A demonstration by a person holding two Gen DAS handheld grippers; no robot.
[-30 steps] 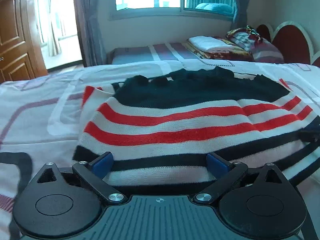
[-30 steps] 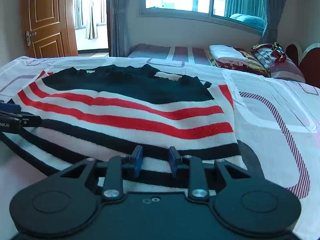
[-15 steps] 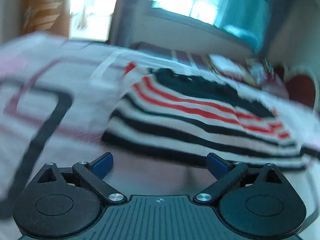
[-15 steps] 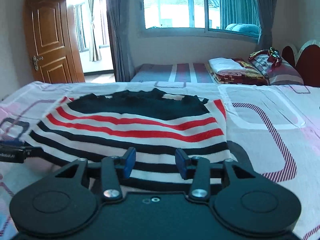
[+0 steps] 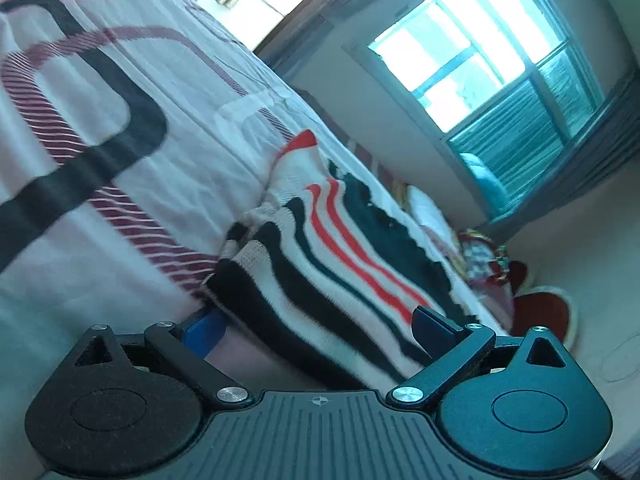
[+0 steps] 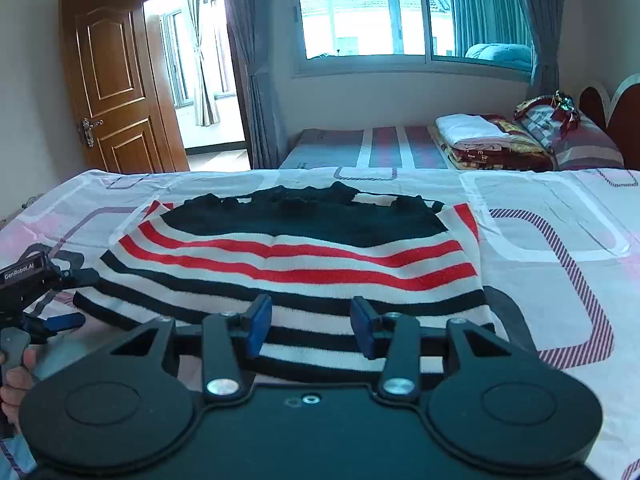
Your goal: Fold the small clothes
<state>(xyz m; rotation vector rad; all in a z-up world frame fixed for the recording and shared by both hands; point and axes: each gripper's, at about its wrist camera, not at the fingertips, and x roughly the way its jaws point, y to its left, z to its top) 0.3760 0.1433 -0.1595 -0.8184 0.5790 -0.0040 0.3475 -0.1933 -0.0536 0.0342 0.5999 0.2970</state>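
The striped knit sweater (image 6: 296, 264) lay flat on the bedsheet (image 6: 560, 240) just ahead of the right gripper (image 6: 306, 326), stripes and long axis running crosswise to its fingers, dark end farthest away. That gripper's jaws were apart, nothing in them. The left gripper (image 5: 320, 326) was rolled sideways, spread wide around the near corner, probably lining up a grab to fold.
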